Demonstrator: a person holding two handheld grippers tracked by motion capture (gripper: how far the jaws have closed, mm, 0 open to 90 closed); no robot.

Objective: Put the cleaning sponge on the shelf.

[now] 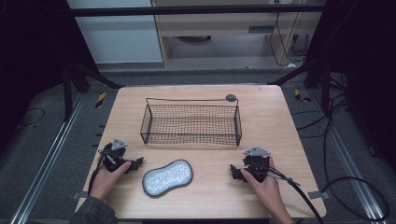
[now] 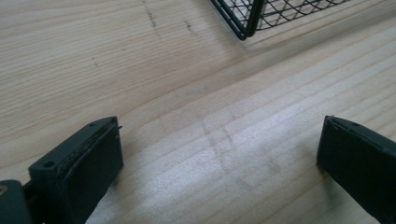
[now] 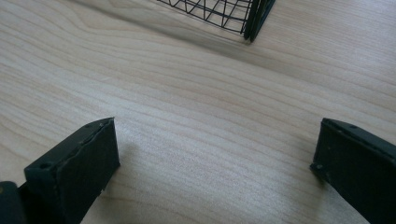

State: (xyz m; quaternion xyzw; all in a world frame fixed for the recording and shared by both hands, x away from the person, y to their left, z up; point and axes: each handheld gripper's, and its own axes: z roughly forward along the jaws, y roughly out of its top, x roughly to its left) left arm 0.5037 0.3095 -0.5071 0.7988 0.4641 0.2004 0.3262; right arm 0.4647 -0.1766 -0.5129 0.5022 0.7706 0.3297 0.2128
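A pale, peanut-shaped pad (image 1: 167, 178) is lying flat on the wooden worktop (image 1: 280, 121), near its front edge and between the two hands. Its top is showing a silvery-grey surface covered in fine rows of small dots, ringed by a darker rim; it is pinched slightly at the middle and rounded at both ends, with its long side running at a slant, the right end sitting a little farther from the person than the left.

The left tongs (image 1: 138, 163) are resting on the worktop just beside the pad's left end, pointing toward it without touching. In the left gripper view its jaws are standing wide apart with only bare wood between them. The right tongs (image 1: 233, 171) are lying well apart from the pad's right end, also aimed inward; in the right gripper view its jaws are likewise gaping wide and holding nothing.

Behind the pad, a black wire basket (image 1: 192, 138) is sitting in the middle of the worktop.
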